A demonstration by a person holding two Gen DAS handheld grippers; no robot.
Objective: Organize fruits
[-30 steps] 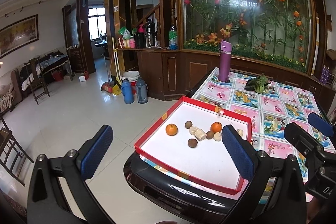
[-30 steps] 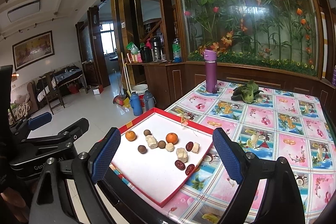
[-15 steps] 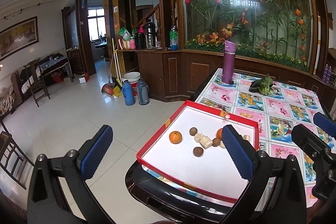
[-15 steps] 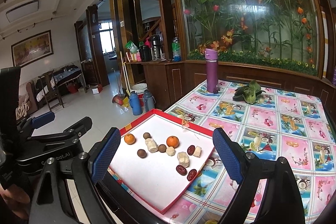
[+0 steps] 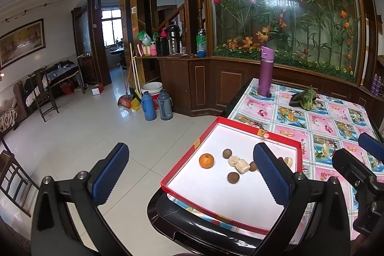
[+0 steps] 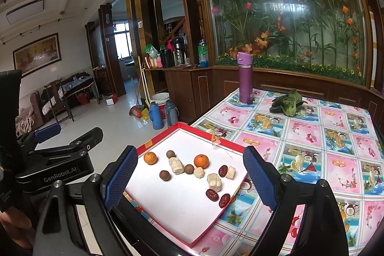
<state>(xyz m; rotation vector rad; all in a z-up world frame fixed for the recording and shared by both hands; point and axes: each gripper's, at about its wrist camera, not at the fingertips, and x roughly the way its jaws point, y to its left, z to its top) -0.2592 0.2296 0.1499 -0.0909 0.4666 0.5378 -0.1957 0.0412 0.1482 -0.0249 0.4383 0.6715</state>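
Observation:
A red-rimmed white tray (image 6: 184, 203) lies on the table's near left corner; it also shows in the left wrist view (image 5: 211, 193). In it lie two oranges (image 6: 150, 158) (image 6: 201, 161), brown round fruits (image 6: 165, 175), pale chunks (image 6: 176, 165) and dark red dates (image 6: 212, 194). My right gripper (image 6: 189, 179) is open and empty, above the tray's near side. My left gripper (image 5: 192, 174) is open and empty, at the tray's left edge, partly over the floor. One orange (image 5: 206, 160) shows between its fingers.
A purple bottle (image 6: 244, 77) and a green leafy vegetable (image 6: 289, 102) stand at the table's far side on a patterned cloth (image 6: 324, 140). Two thermos flasks (image 5: 156, 105) stand on the floor by a wooden cabinet. The table's black edge (image 5: 192, 220) is near.
Both grippers have shifted slightly left and back from the tray, so the tray sits further right in the left wrist view. Both stay open. The fruits have not moved.

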